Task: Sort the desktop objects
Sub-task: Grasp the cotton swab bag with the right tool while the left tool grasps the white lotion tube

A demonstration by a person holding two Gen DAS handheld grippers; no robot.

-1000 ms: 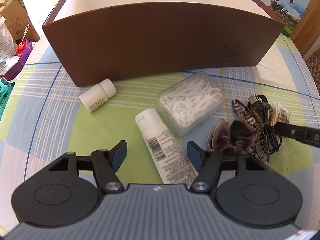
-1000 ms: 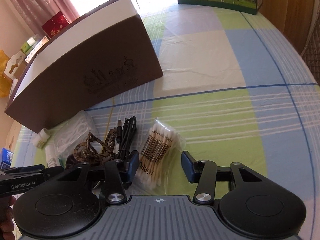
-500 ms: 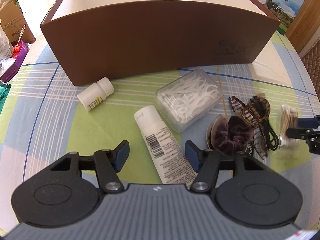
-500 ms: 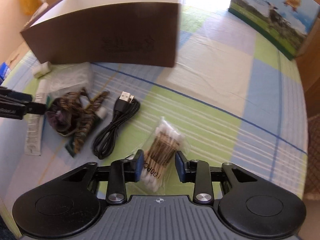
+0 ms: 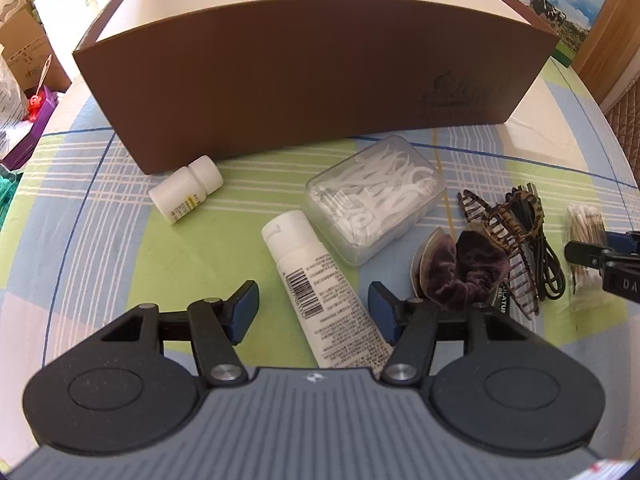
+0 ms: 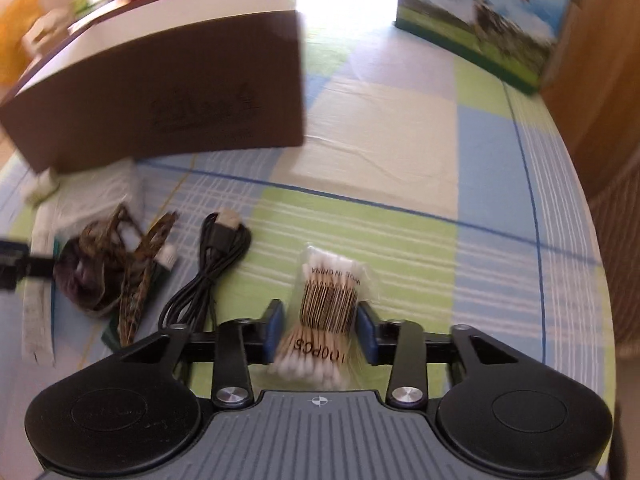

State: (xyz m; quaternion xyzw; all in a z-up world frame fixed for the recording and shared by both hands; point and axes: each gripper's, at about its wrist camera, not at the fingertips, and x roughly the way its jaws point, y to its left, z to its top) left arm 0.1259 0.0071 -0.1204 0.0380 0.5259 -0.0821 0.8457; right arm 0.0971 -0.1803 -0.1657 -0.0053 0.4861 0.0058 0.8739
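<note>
My left gripper (image 5: 312, 306) is open, its jaws on either side of a white tube (image 5: 320, 292) lying on the checked cloth. A white pill bottle (image 5: 186, 189), a clear box of floss picks (image 5: 376, 196), a purple scrunchie (image 5: 466, 266), a tortoiseshell hair claw (image 5: 508, 232) and a black cable (image 5: 548, 256) lie around it. My right gripper (image 6: 320, 328) has its jaws closed against a pack of cotton swabs (image 6: 326, 312), which still rests on the cloth. It also shows in the left wrist view (image 5: 584, 232). The cable (image 6: 208, 272) lies left of it.
A large brown box (image 5: 304, 80) with a white inside stands open behind the objects, also in the right wrist view (image 6: 160, 104). A milk carton box (image 6: 484, 20) stands at the far right. The table's round edge falls away on the right.
My right gripper has swung round over the cotton swabs and its jaws have closed in on the pack. My left gripper has stayed open over the tube, shifting only slightly.
</note>
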